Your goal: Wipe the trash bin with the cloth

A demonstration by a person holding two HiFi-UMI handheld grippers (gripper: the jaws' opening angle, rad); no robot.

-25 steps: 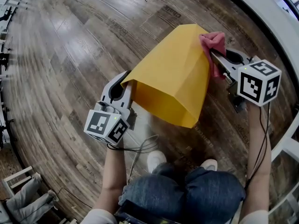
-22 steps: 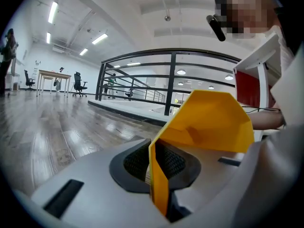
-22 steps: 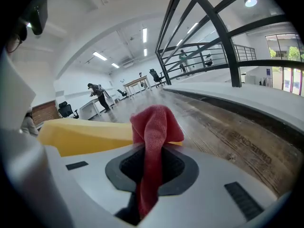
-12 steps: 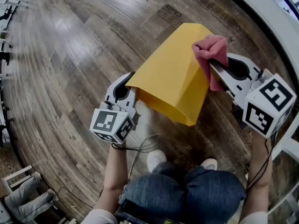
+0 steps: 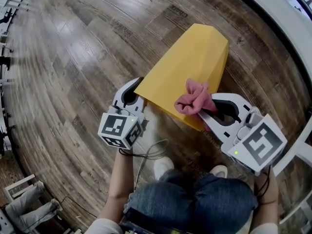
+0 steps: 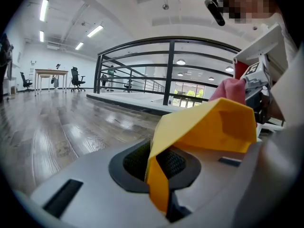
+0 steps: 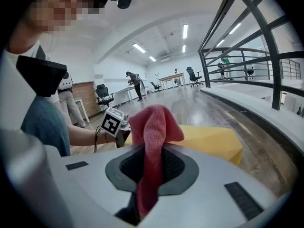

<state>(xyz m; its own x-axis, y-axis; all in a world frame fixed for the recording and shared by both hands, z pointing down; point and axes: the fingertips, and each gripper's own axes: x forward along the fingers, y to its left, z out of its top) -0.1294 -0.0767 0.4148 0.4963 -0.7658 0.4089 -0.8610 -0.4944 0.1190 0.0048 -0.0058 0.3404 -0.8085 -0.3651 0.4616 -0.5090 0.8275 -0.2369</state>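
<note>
Bin: the yellow bin (image 5: pixel 192 65) is tipped over above the wood floor (image 5: pixel 73 48). Its mouth faces the person's knees (image 5: pixel 195 199) and it narrows toward the far, closed end. Whether that far end rests on the floor cannot be told.

Left jaws: the left gripper (image 5: pixel 138 86) is clenched on the rim at the mouth's left corner. Its own view shows the thin yellow wall pinched between the pads.

Right jaws: the right gripper (image 5: pixel 208 112) is clenched on the pink cloth (image 5: pixel 194 99). A bunched wad stands out past the tips.

Cloth on bin: the wad sits on the upper outer wall, just inside the mouth edge and right of the middle. It looks to be touching the wall.

Key relation: the bin's long axis runs from the two grippers away and up to the right in the head view. The cloth is at the near end, so nearly all of the top wall lies ahead of the right jaws along that axis.

Hands: the right does the wiping. The left is well apart from it, at the opposite mouth corner, and serves as the only hold.

Step, as judged: the outer wall is being wiped, and a stroke along the length toward the closed end would fit.

Risk, as judged: the wall looks thin, and pressure from the cloth could buckle it or twist the bin about the single left pinch.
</note>
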